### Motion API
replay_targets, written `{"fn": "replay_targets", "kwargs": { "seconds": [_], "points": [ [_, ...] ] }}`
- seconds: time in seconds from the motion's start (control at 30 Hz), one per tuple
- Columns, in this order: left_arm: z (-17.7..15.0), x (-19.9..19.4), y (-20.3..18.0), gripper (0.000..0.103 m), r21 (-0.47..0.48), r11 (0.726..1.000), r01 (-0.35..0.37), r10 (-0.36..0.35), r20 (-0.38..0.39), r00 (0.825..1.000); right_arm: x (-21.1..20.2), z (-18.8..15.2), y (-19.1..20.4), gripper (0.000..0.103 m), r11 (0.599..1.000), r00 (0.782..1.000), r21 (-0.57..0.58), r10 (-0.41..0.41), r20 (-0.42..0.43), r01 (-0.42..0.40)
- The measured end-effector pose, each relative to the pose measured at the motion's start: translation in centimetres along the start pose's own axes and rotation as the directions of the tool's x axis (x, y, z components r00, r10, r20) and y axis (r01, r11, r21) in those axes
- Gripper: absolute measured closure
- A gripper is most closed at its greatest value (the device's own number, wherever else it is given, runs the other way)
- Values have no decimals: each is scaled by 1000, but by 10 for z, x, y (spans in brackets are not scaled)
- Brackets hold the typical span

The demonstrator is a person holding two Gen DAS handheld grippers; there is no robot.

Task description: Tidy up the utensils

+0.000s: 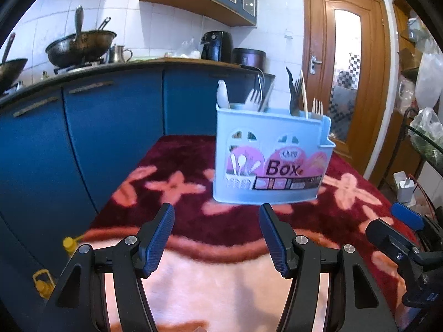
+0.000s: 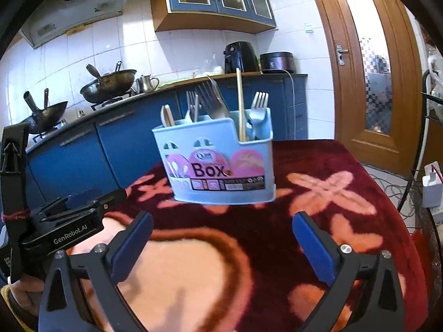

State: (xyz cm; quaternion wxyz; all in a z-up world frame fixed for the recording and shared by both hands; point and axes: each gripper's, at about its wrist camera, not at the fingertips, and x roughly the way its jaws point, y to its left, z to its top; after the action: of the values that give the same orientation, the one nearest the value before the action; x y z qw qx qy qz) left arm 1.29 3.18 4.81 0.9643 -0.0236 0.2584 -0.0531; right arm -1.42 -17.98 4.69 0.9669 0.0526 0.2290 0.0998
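A light blue utensil holder (image 1: 270, 155) marked "Box" stands upright on the red flowered tablecloth (image 1: 177, 166). It holds several utensils: white forks (image 1: 253, 96), a black fork (image 1: 293, 91) and a wooden stick (image 1: 304, 94). It also shows in the right wrist view (image 2: 218, 163), with forks (image 2: 259, 102) and a wooden stick (image 2: 240, 102) standing in it. My left gripper (image 1: 217, 238) is open and empty, just in front of the holder. My right gripper (image 2: 221, 246) is open and empty, in front of the holder. The right gripper shows at the right edge of the left wrist view (image 1: 401, 229).
Blue kitchen cabinets (image 1: 110, 127) with woks (image 1: 80, 45) on the counter stand behind the table. A wooden door (image 1: 346, 63) is at the right. A white charger and cables (image 2: 432, 185) lie off the table's right edge. The left gripper's body (image 2: 63, 221) is at the left.
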Motion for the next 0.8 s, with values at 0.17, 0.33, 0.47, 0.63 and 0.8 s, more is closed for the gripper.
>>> {"fn": "replay_targets", "kwargs": {
  "seconds": [0.17,0.33,0.47,0.63,0.8],
  "points": [
    [-12,11,0,38,-21,1000,5,-5,3,1000,5,-10,-8,0,1000,1000,11,-26,2,26],
    [-17,15,-1,38,-24,1000,-8,8,1,1000,8,-14,-11,0,999,999,22,-49,5,48],
    [-17,15,-1,38,-25,999,-20,20,8,1000,6,-16,-7,0,998,998,-3,-59,25,59],
    [-18,14,0,38,-27,999,-28,29,12,1000,5,-18,-2,0,997,997,-27,-68,36,69],
    [-18,13,0,38,-27,999,-34,35,15,999,5,-18,-3,0,997,997,-23,-67,34,68]
  ]
}}
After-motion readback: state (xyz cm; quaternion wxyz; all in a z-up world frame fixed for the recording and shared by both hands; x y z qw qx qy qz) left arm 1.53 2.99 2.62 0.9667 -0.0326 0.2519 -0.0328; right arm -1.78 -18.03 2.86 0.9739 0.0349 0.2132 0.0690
